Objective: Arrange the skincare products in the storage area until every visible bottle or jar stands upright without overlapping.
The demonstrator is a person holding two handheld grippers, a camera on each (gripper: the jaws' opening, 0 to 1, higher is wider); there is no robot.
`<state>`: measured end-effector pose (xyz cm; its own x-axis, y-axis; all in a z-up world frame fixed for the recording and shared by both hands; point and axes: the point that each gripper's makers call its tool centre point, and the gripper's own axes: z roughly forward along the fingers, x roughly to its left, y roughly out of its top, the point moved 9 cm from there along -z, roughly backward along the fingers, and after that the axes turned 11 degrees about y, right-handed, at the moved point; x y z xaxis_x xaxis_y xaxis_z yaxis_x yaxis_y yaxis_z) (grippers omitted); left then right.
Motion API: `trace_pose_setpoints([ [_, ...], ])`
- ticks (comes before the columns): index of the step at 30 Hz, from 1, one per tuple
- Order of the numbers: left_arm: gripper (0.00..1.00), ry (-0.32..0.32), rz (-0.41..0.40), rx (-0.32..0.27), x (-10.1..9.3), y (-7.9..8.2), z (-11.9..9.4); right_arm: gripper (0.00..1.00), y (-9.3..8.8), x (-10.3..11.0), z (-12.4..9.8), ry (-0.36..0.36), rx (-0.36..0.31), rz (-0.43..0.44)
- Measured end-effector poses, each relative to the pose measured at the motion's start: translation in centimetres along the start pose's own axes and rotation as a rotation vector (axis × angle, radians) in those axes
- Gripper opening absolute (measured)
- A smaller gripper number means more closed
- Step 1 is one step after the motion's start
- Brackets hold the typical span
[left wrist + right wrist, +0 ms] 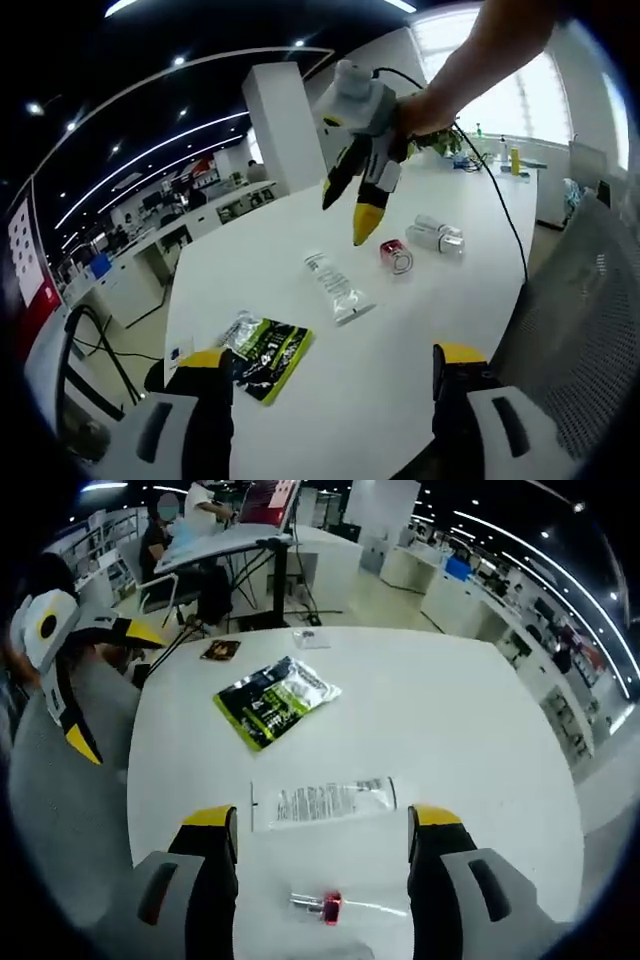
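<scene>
Lying flat on the smooth white counter [450, 710]: a clear tube [325, 802] and a glossy green pouch [277, 700]. Right claw [322, 830] and left claw [335, 365] hang released, jaws apart, above open surface.

Smooth white table [450, 720], glossy pouch [277, 700]

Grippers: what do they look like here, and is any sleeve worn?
Both have grey jaws with yellow tips. The right gripper has a pale grey body, black-and-yellow fingers and a black cable trailing behind. The arm holding it is bare, no sleeve.
</scene>
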<state>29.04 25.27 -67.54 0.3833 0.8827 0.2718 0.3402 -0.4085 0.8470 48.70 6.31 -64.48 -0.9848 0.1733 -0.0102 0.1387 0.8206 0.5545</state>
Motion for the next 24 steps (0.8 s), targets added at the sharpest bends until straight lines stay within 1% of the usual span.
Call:
trace_pose_setpoints([
  [5,0.84,-0.003,0.0,0.006,-0.1,-0.1,0.0,0.67,-0.1,-1.0,1.4,0.045,0.071,-0.058],
  [7,0.84,-0.018,0.007,0.007,-0.4,-0.1,0.0,0.66,-0.1,-1.4,2.0,0.074,0.122,-0.118],
  [10,0.82,-0.035,0.018,0.017,-0.7,-0.3,0.1,0.65,-0.2,-2.0,2.7,0.099,0.178,-0.182],
  [13,0.81,-0.037,0.019,0.035,-0.6,-0.5,0.2,0.64,-0.4,-2.3,3.4,0.122,0.211,-0.204],
  [14,0.81,-0.039,0.018,0.042,-0.6,-0.5,0.3,0.64,-0.6,-2.5,3.7,0.139,0.237,-0.213],
  [16,0.81,-0.044,0.021,0.052,-0.7,-0.6,0.3,0.64,-0.7,-2.7,4.1,0.139,0.255,-0.231],
  [18,0.81,-0.046,0.025,0.054,-0.7,-0.6,0.3,0.64,-0.7,-2.8,4.4,0.152,0.264,-0.228],
  [20,0.81,-0.048,0.026,0.053,-0.8,-0.6,0.3,0.65,-0.8,-2.7,4.5,0.165,0.267,-0.228],
  [22,0.81,-0.052,0.035,0.049,-0.8,-0.6,0.2,0.65,-1.0,-2.7,4.7,0.18,0.283,-0.254],
  [24,0.81,-0.049,0.038,0.043,-0.8,-0.5,0.2,0.65,-1.3,-2.8,4.7,0.182,0.297,-0.262],
])
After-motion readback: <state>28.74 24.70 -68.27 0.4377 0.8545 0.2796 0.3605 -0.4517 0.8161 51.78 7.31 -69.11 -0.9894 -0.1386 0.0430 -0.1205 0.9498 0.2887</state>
